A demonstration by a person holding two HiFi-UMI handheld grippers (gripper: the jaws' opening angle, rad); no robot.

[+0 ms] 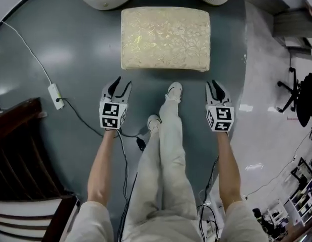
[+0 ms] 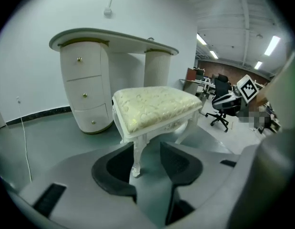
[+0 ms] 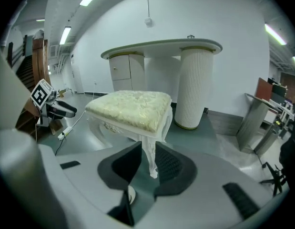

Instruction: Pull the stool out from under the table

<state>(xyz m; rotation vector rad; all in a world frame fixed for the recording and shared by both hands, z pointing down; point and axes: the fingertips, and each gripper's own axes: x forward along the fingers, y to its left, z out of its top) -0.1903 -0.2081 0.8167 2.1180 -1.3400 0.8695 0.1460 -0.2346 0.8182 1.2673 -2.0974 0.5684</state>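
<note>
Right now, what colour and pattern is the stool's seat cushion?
The cushion is cream-gold, floral; clearest in the head view.

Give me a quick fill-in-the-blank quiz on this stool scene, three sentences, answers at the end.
1. The stool stands clear of the table, and ____ gripper touches it.
2. The left gripper and right gripper are both ____ and empty.
3. The table's rounded cabinet shows ____ drawers.
Missing words: neither; open; three.
</note>
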